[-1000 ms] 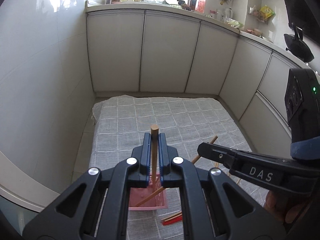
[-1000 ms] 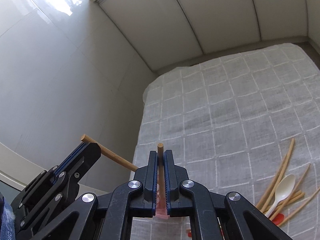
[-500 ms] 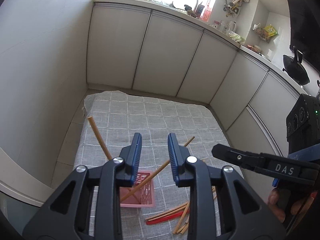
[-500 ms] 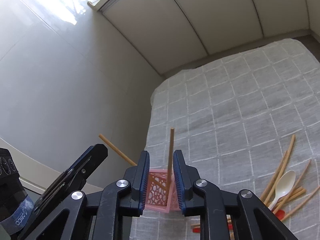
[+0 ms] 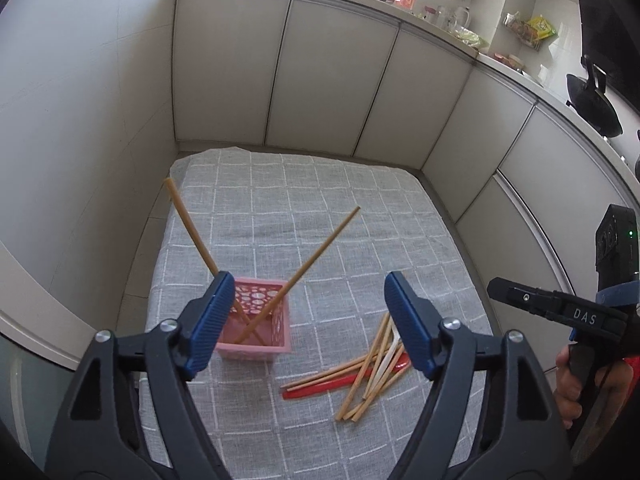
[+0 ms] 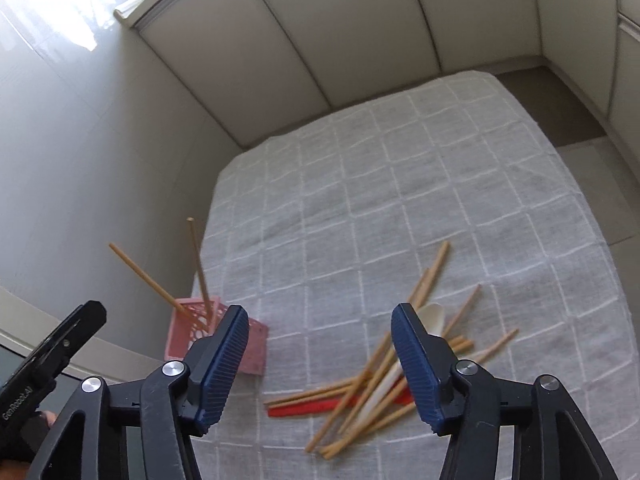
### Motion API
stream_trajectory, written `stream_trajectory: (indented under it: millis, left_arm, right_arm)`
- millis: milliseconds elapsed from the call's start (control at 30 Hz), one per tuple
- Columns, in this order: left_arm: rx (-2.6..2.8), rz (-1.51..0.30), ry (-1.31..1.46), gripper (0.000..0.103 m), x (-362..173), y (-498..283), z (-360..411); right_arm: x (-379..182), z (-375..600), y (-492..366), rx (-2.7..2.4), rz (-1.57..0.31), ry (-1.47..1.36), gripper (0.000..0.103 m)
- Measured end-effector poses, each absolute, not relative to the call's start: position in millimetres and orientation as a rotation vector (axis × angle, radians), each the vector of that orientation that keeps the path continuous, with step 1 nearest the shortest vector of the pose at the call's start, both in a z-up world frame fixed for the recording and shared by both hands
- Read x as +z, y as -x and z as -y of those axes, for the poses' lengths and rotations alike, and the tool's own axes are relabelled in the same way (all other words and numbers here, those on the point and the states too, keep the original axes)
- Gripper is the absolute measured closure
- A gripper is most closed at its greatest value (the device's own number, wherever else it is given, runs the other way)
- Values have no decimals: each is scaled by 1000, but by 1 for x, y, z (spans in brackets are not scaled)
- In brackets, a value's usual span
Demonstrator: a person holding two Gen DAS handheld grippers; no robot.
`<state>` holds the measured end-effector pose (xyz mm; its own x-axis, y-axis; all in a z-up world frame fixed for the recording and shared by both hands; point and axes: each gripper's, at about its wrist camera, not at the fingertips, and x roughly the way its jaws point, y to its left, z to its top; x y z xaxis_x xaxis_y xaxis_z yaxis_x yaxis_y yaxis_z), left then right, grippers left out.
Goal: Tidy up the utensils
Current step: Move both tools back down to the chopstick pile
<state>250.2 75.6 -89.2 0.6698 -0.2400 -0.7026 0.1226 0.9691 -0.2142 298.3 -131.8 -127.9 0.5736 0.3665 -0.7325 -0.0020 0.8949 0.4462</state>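
A pink perforated basket (image 5: 262, 330) (image 6: 178, 334) stands near the left edge of the grey checked cloth (image 5: 304, 216) (image 6: 400, 184). Two wooden chopsticks (image 5: 322, 246) (image 6: 142, 276) lean crossed inside it. To its right lies a loose pile of chopsticks (image 5: 370, 364) (image 6: 428, 276) with a white spoon (image 6: 432, 314) and a red utensil (image 5: 320, 390) (image 6: 304, 409). My left gripper (image 5: 308, 320) hovers above basket and pile, jaws opening, nothing between them. My right gripper (image 6: 320, 360) hangs over the pile, jaws opening and empty. It also shows at the right edge of the left wrist view (image 5: 560, 312).
White cabinet doors (image 5: 328, 76) ring the cloth at back and right, a pale wall (image 5: 80, 120) at left. The counter above holds bottles and a black wok (image 5: 594, 106). A hand (image 5: 568, 384) grips the right tool's handle.
Both grippers went from shut on a chopstick to open; the two sticks now stand in the basket. The right gripper has swung rightward over the loose pile.
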Motion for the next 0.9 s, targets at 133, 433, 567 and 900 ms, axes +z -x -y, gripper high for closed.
stream_trajectory:
  millis: [133, 433, 567, 900]
  left_arm:
    - [-251, -866, 109, 17, -95, -247, -50]
    - [-277, -959, -15, 13, -124, -253, 2]
    - [-256, -1023, -51, 13, -143, -261, 19]
    - [-258, -1087, -93, 17, -182, -301, 67]
  right_arm:
    - [-141, 155, -288, 177, -974, -421, 28]
    - [-172, 192, -278, 77, -1056, -376, 23]
    - [-186, 213, -281, 2, -1081, -383, 21]
    - [-218, 247, -295, -90, -1147, -443, 21]
